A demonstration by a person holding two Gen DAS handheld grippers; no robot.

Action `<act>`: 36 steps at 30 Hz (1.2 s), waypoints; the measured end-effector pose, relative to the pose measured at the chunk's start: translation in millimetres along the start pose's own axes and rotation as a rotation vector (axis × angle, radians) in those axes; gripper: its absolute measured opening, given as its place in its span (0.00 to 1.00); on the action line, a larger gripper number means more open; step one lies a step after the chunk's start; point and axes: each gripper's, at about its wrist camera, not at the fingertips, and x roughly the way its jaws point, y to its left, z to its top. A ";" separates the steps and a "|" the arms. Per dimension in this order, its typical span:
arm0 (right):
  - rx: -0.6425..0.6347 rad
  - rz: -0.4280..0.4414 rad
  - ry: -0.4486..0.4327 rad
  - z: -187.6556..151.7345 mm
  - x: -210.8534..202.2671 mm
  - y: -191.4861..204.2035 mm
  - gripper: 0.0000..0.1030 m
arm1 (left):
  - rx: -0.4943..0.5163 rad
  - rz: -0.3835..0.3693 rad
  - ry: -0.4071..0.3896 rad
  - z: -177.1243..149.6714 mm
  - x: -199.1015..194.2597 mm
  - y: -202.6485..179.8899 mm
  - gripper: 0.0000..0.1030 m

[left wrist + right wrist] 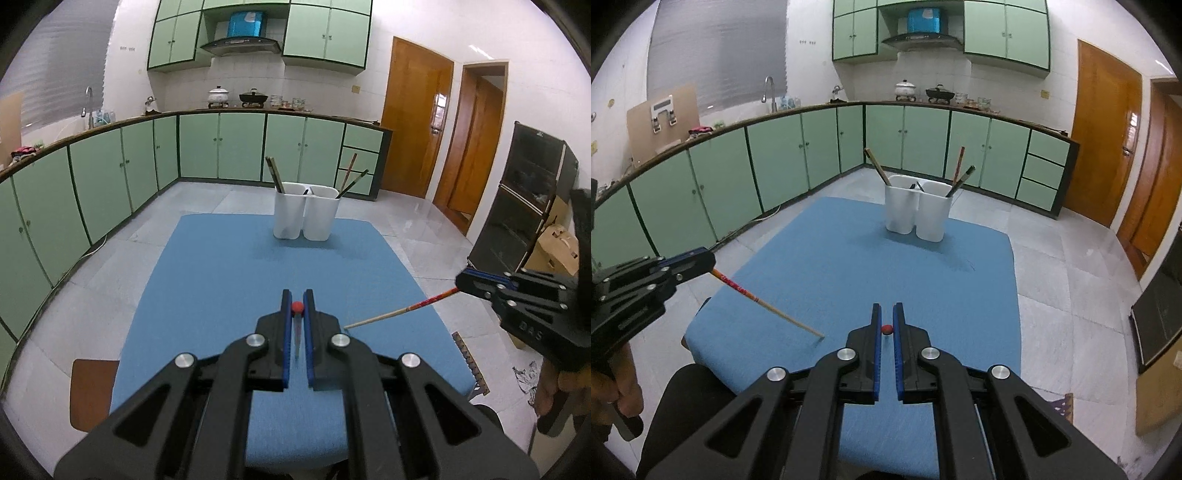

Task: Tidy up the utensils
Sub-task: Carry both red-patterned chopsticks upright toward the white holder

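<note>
One chopstick (768, 305) sticks out of the left gripper (297, 308), another chopstick (402, 310) out of the right gripper (887, 325). Both grippers are squeezed tight on them, above the blue mat (221, 280). More chopsticks stand in the white holder (306, 212) at the mat's far end.

The blue table (221, 280) lies bare across the middle of the frame, open to a gripper. At its far edge, upper centre, the white holder (306, 216) with sticking-up chopsticks (275, 175) stands in the way.
</note>
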 end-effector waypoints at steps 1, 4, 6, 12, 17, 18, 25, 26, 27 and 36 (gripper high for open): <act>-0.004 -0.001 0.003 3.5 2.0 -0.2 0.06 | 0.002 -0.001 -0.001 1.0 -0.1 1.1 0.05; -0.018 0.002 0.018 17.9 10.0 -1.1 0.06 | 0.020 -0.002 0.005 7.1 5.9 -0.3 0.05; -0.019 0.009 0.031 28.4 15.9 -3.1 0.06 | 0.034 -0.001 0.008 10.1 8.4 -1.3 0.05; -0.037 0.011 0.062 49.9 29.4 -9.2 0.06 | 0.051 -0.008 0.030 21.1 20.7 -0.4 0.05; -0.028 0.018 0.087 61.7 38.2 -15.6 0.06 | 0.063 -0.010 0.063 29.3 31.4 6.8 0.05; -0.024 0.020 0.093 63.9 39.6 -17.6 0.06 | 0.066 -0.010 0.068 31.0 32.9 7.3 0.05; -0.007 0.026 0.133 79.2 50.6 -21.0 0.06 | 0.058 -0.049 0.126 55.2 46.7 12.2 0.05; 0.000 0.029 0.140 81.0 51.6 -21.9 0.06 | 0.052 -0.051 0.133 58.3 48.7 14.2 0.05; 0.006 0.031 0.145 83.2 52.3 -22.8 0.06 | 0.048 -0.055 0.140 60.7 50.3 14.9 0.05; -0.007 0.024 0.135 98.8 39.0 -22.7 0.06 | 0.087 -0.057 0.158 84.3 45.2 11.3 0.05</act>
